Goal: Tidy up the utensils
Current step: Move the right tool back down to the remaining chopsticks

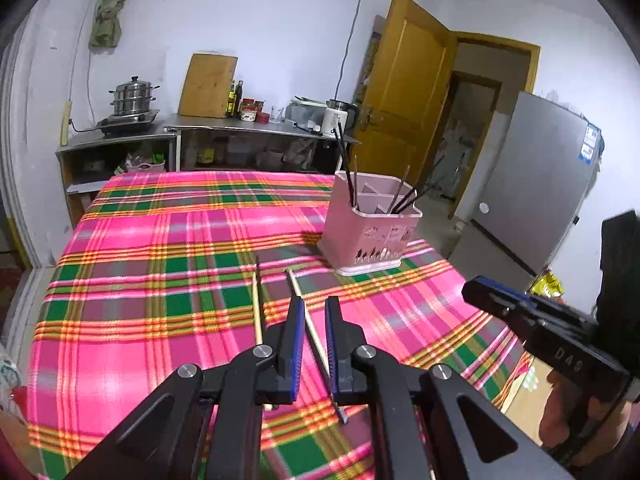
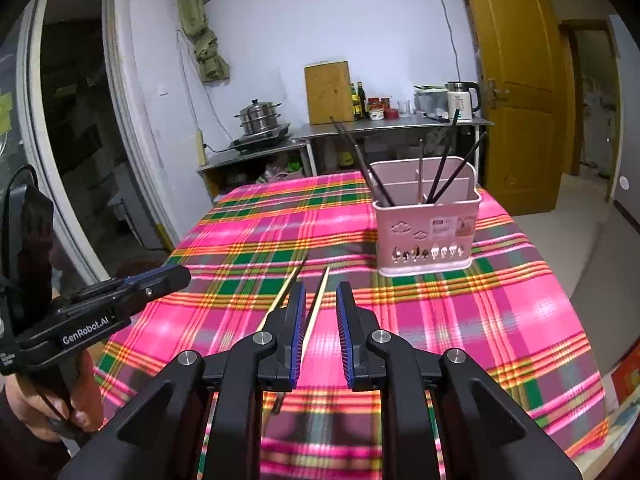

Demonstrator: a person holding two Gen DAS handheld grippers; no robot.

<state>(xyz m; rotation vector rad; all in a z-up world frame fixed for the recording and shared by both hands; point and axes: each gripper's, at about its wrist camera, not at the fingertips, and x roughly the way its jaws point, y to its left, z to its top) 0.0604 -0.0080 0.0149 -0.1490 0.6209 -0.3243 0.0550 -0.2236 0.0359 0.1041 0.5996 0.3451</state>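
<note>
Two pale chopsticks lie on the plaid tablecloth [image 1: 160, 240]. In the left wrist view my left gripper [image 1: 315, 308] is open, its jaws either side of one chopstick [image 1: 308, 322]; the other chopstick [image 1: 257, 308] lies to its left. In the right wrist view my right gripper [image 2: 321, 294] is open over one chopstick [image 2: 316, 312], with the other chopstick [image 2: 282, 298] left of it. A pink utensil holder [image 1: 370, 226] with several dark chopsticks stands ahead to the right; it also shows in the right wrist view [image 2: 426, 224]. The right gripper body [image 1: 540, 328] shows in the left wrist view, the left gripper body [image 2: 100, 308] in the right.
A steel counter [image 1: 240, 126] with a steamer pot [image 1: 134, 96], cutting board [image 1: 208, 84], bottles and kettle [image 1: 340, 114] stands behind the table. A yellow door [image 1: 404, 92] and a fridge [image 1: 540, 184] are at the right. The table edge drops off right of the holder.
</note>
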